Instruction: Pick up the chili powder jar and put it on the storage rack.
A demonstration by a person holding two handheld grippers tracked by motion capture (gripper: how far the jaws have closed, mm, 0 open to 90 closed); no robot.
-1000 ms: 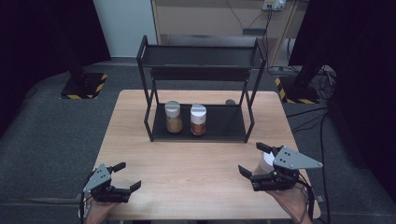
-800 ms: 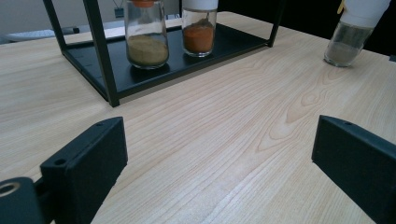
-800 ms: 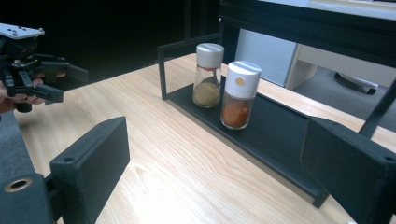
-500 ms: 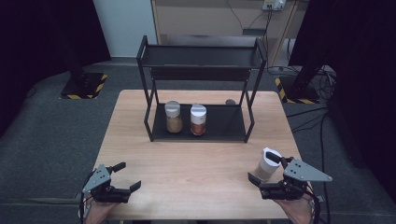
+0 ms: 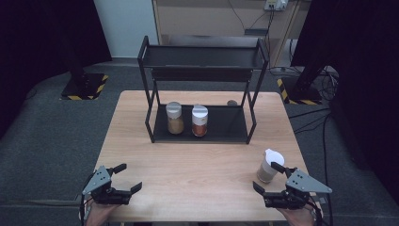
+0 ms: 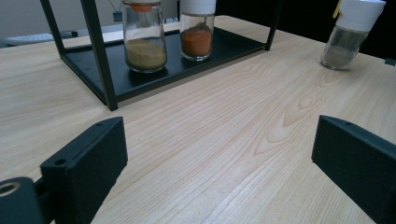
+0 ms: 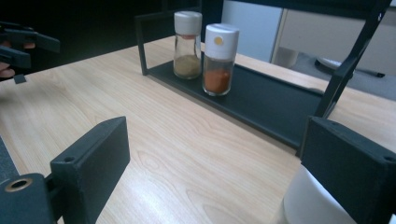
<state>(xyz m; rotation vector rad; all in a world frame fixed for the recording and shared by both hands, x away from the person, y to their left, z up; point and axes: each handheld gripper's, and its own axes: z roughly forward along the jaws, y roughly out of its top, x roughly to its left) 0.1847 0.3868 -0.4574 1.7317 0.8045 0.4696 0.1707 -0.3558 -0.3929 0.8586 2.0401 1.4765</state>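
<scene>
A black two-shelf rack [image 5: 202, 56] stands at the back of the wooden table [image 5: 197, 160]. On its bottom shelf are two white-capped spice jars, one with yellow-brown powder [image 5: 174, 117] and one with orange powder [image 5: 199, 120]. A third white-capped jar [image 5: 268, 165] stands upright on the table at the front right. My right gripper [image 5: 267, 178] is open just behind it, low over the table edge, holding nothing. In the right gripper view the jar's cap [image 7: 308, 205] peeks out beside the right jaw. My left gripper [image 5: 126, 178] rests open at the front left.
A small dark round object [image 5: 232, 102] lies on the table behind the rack's right side. Bare wood stretches between the rack and both grippers. Grey floor and dark stands surround the table.
My right gripper has drawn back toward the person and sunk lower, away from the jar, which stays standing in place. The left gripper has not moved.
</scene>
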